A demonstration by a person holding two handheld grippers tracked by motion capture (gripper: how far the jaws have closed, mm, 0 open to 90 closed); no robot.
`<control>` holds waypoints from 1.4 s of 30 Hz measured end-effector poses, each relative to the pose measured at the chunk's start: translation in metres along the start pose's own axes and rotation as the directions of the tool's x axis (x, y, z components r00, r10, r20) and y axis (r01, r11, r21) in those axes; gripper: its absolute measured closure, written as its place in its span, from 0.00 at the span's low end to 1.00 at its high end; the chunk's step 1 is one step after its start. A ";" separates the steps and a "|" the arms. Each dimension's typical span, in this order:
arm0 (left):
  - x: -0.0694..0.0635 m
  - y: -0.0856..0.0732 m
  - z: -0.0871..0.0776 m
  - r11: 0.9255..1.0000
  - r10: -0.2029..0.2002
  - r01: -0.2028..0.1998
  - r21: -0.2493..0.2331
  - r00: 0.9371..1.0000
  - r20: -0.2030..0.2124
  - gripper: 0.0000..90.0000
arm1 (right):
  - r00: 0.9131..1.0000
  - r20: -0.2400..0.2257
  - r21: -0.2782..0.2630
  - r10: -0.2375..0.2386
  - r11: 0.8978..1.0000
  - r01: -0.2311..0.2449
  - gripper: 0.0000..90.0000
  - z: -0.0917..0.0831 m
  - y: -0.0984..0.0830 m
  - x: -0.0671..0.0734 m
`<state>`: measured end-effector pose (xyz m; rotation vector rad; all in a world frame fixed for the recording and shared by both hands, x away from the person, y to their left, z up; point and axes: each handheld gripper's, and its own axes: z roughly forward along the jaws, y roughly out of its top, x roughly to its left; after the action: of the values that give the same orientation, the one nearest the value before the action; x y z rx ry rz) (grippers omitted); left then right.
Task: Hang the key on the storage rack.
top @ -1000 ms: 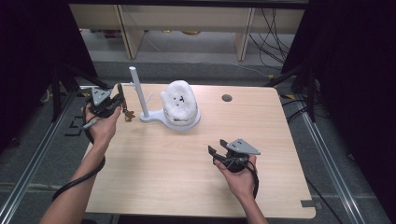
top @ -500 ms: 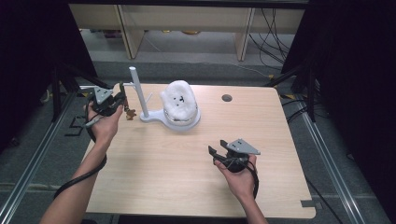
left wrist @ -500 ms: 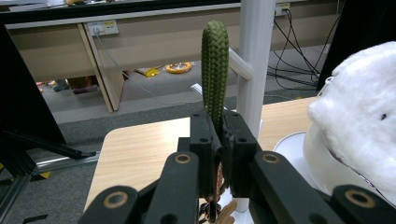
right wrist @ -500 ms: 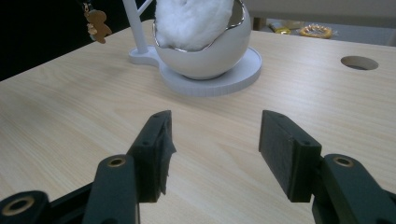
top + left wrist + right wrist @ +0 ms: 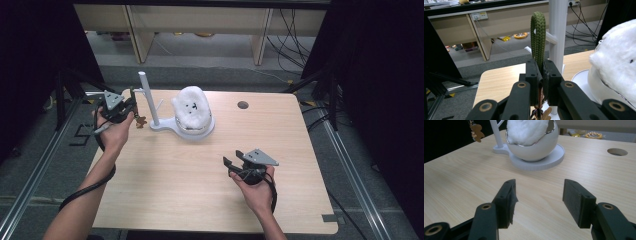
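The olive-green braided cord loop [image 5: 538, 37] with a little brown figure charm [image 5: 140, 121] dangling under it is pinched tight in the left gripper [image 5: 539, 75], right beside the white plastic stand's upright post [image 5: 558, 32]. Next to that sits a white bowl [image 5: 536, 150] stuffed with fluffy white filling [image 5: 192, 105]. The right gripper [image 5: 537, 202] hangs over the pale wooden table [image 5: 200, 190], jaws wide apart, nothing in them.

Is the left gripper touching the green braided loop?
Touching. The left gripper view shows the left gripper with both jaws pressed against the green braided loop.
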<state>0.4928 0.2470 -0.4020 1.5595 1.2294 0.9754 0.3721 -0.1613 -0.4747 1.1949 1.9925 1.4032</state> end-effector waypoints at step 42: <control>-0.010 -0.004 0.018 0.997 0.054 -0.055 0.046 0.998 0.022 0.92 | 1.000 0.004 0.009 0.012 1.000 -0.012 0.50 -0.001 -0.002 0.001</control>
<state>0.5068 0.2346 -0.4120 1.6434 1.2080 0.9692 0.3704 -0.1615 -0.4760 1.2144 1.9944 1.3985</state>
